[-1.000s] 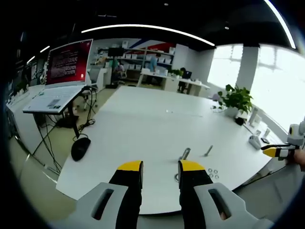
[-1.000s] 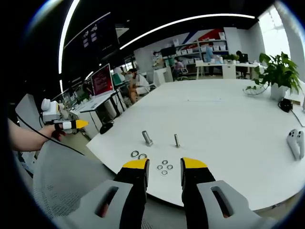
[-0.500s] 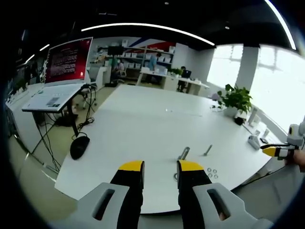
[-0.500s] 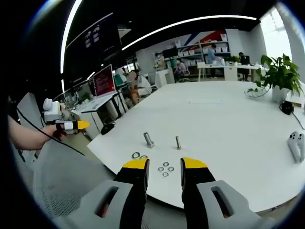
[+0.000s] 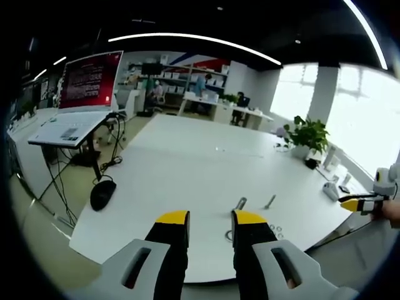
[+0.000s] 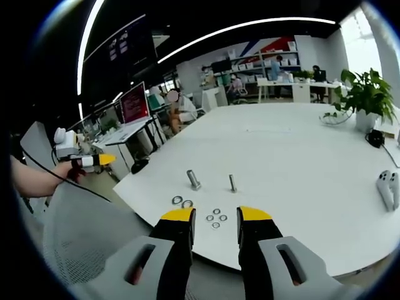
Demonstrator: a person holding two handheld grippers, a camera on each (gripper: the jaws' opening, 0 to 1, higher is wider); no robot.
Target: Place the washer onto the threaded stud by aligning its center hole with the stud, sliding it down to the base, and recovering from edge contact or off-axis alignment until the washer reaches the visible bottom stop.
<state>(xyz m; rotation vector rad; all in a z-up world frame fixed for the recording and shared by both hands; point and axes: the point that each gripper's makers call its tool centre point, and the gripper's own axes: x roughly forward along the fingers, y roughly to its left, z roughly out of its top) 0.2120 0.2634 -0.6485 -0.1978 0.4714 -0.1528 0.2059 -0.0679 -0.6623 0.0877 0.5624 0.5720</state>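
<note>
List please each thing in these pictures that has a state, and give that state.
Left claw: open, empty, off the table.
Right claw: open, empty.
Larger stud: standing, tilted, no washer on it.
Thin stud: upright, bare.
Small washers: lying flat on the table.
Red screen: lit.

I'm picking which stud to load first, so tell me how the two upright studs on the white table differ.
In the right gripper view the left stud looks thicker than the right stud. The left stud leans a little, while the right stud stands nearly straight. Two larger washers lie near the left stud; four small washers lie nearer the right stud. Both are grey metal, bare of washers, and stand near the table edge.
</note>
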